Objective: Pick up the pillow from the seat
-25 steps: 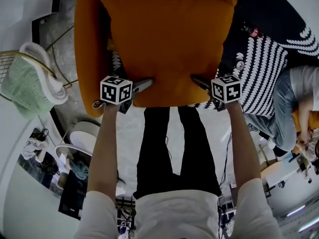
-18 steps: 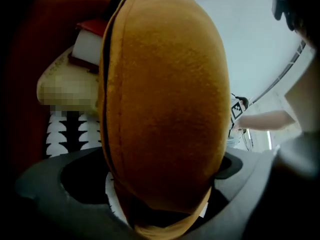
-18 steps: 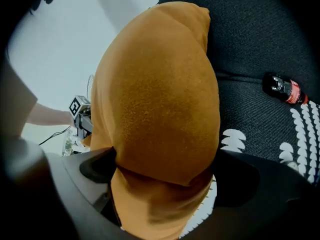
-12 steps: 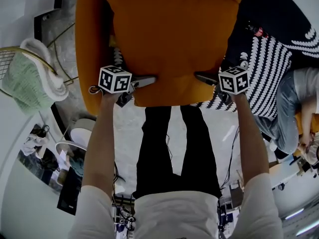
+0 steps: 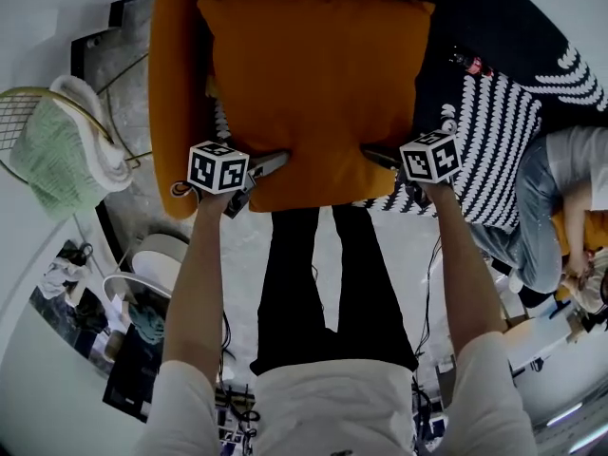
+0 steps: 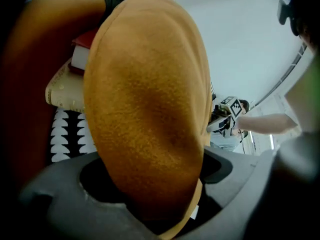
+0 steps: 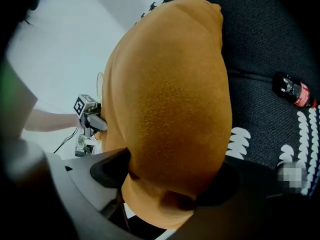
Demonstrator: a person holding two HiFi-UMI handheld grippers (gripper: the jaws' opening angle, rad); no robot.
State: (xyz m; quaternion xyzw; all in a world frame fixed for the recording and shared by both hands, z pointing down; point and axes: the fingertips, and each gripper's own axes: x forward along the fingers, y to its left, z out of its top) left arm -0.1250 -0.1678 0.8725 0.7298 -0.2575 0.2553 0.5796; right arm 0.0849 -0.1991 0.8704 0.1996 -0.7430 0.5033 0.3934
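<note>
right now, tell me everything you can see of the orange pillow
The pillow is square, plump and orange, with a fuzzy fleece-like cover and a small white tag at its near edge. It sits in an orange chair. The left gripper and right gripper, whose jaws have just been closing, pinch its near corners.

Pillow (image 5: 318,93) is showing matt orange cloth, short fuzzy nap, grainy up close. Armchair (image 5: 174,112) is reading as smoother orange upholstery, also matt. Throw (image 5: 513,150) is looking like soft matt cloth, black with white print. Bottle (image 7: 292,90) is glinting: glossy, plastic by the look. Basket (image 5: 19,112) is showing thin brassy wire; blanket (image 5: 47,164) is looking coarse, green, knitted
</note>
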